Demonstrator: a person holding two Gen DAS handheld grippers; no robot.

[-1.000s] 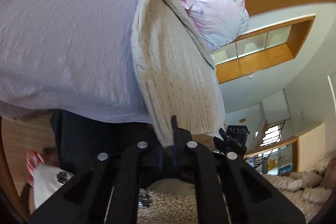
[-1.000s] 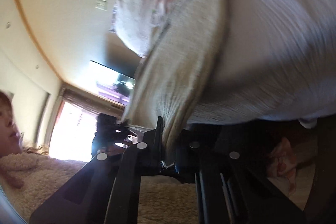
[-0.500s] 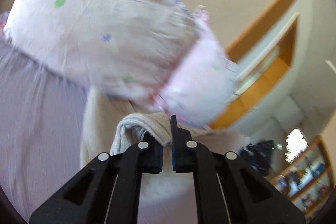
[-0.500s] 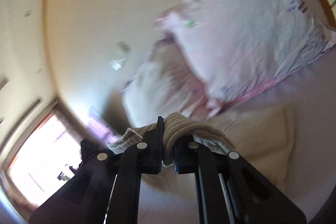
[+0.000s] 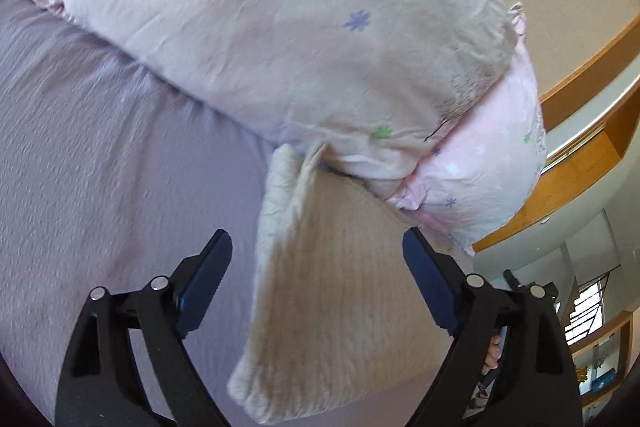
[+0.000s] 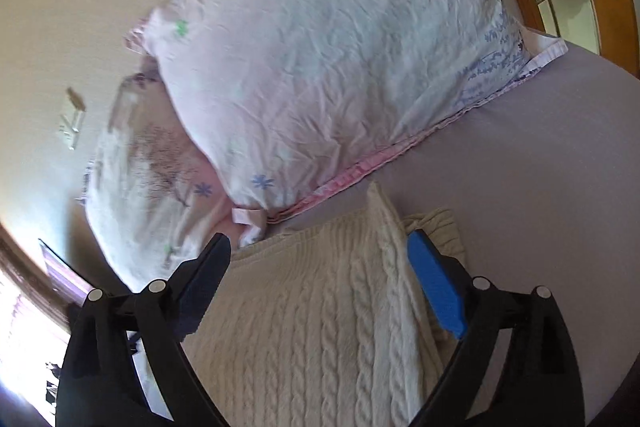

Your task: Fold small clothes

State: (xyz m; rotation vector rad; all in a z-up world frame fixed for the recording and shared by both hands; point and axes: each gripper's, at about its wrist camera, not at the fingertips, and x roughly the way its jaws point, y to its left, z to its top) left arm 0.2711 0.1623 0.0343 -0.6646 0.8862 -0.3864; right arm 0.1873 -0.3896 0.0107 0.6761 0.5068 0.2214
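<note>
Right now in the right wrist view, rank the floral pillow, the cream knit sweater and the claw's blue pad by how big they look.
1. Floral pillow, largest in frame.
2. Cream knit sweater, though it runs off the bottom edge and lies nearer the camera, so its lead over nothing is sure.
3. Blue pad, clearly smallest.

Bed (image 5: 100, 147) w/ lavender sheet carries a cream cable-knit sweater (image 6: 320, 327) lying folded on it, top edge touching 2 stacked floral pillows: upper whitish pillow (image 5: 280, 39) over a pink one (image 5: 492, 171), at the wall end.
</note>
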